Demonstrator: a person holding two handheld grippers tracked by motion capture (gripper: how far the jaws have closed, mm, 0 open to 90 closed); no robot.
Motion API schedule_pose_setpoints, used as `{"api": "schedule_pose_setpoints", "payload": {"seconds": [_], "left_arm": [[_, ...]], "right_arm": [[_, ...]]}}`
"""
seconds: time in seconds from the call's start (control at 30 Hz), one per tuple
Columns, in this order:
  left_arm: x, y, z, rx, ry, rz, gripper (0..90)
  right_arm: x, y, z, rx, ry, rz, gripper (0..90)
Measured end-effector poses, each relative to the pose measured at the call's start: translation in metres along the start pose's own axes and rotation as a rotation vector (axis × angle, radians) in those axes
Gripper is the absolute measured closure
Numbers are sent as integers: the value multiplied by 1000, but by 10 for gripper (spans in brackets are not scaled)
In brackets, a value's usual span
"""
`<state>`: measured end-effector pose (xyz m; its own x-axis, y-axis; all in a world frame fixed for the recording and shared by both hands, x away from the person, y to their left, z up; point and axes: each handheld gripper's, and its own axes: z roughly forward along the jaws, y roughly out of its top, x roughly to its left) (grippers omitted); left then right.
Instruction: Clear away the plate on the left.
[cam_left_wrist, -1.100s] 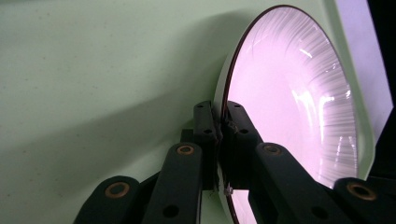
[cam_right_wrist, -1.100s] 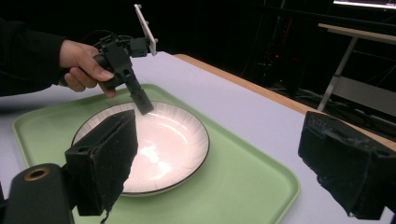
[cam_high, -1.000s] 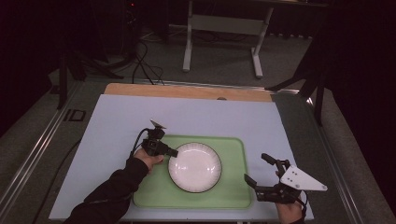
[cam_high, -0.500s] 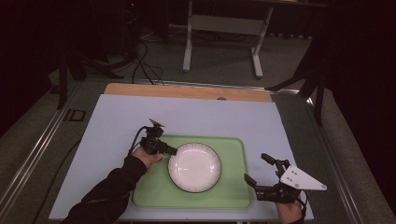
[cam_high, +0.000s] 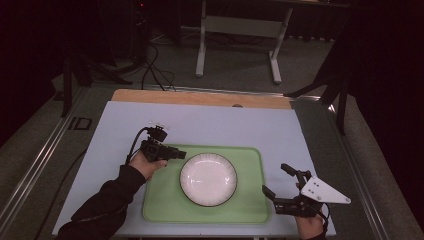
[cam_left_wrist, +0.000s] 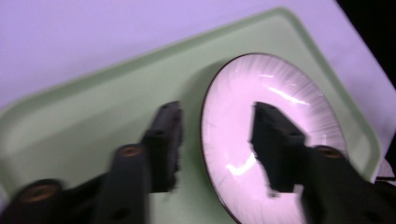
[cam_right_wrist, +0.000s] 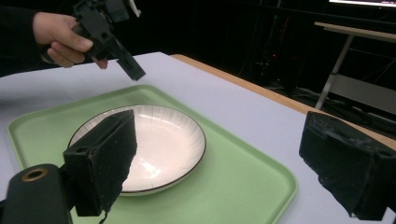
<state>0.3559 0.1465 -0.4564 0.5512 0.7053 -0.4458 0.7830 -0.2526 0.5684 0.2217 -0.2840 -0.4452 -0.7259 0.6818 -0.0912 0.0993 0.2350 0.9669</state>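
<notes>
A white ribbed plate (cam_high: 208, 179) with a dark rim lies face-up at the centre of a green tray (cam_high: 252, 210) near the worktop's (cam_high: 225, 125) front edge. Likely rigid, glossy, slippery and breakable, it is best pinched at the rim; being round, it has no long axis. The left gripper (cam_high: 176, 153), jaws spread, hovers at its left rim; the right gripper (cam_high: 278, 183) waits beside the tray's right edge, jaws spread.

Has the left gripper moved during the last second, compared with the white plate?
Yes, slightly. In the high view the left gripper has pulled back from the white plate, toward the left edge of the green tray. Its jaws stand open, above the tray.
</notes>
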Motion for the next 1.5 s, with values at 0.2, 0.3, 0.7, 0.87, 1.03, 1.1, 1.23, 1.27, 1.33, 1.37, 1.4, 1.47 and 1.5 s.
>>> {"api": "schedule_pose_setpoints", "payload": {"seconds": [0.2,0.3,0.7,0.87,1.03,1.1,1.23,1.27,1.33,1.37,1.4,1.47,1.5], "left_arm": [[-8,-1,-14,-36,-71,74,252],[-10,-3,-19,-67,-108,105,189],[-25,-6,-41,-154,-137,189,7],[-30,-12,-51,-170,-128,215,7],[-34,-20,-63,-220,-122,235,7],[-35,-25,-67,-224,-114,253,7],[-39,-33,-72,-229,-97,291,7],[-41,-35,-73,-226,-91,305,7],[-44,-40,-75,-220,-78,333,7],[-45,-43,-76,-233,-82,340,7],[-46,-46,-76,-232,-87,347,7],[-47,-51,-77,-229,-94,356,7],[-47,-54,-77,-224,-94,357,7]], "right_arm": [[0,0,1,5,-1,-3,110],[0,0,2,6,-3,-3,110],[2,0,2,11,0,-9,110],[1,1,1,10,-2,-11,110],[2,1,1,11,-2,-11,110],[2,1,1,11,-1,-12,110],[3,1,2,12,1,-19,110],[3,1,2,11,2,-20,110],[3,1,2,11,1,-23,110],[3,1,1,10,1,-22,110],[3,1,1,11,1,-22,110],[3,1,1,10,1,-23,110],[3,1,1,10,2,-24,110]]}}
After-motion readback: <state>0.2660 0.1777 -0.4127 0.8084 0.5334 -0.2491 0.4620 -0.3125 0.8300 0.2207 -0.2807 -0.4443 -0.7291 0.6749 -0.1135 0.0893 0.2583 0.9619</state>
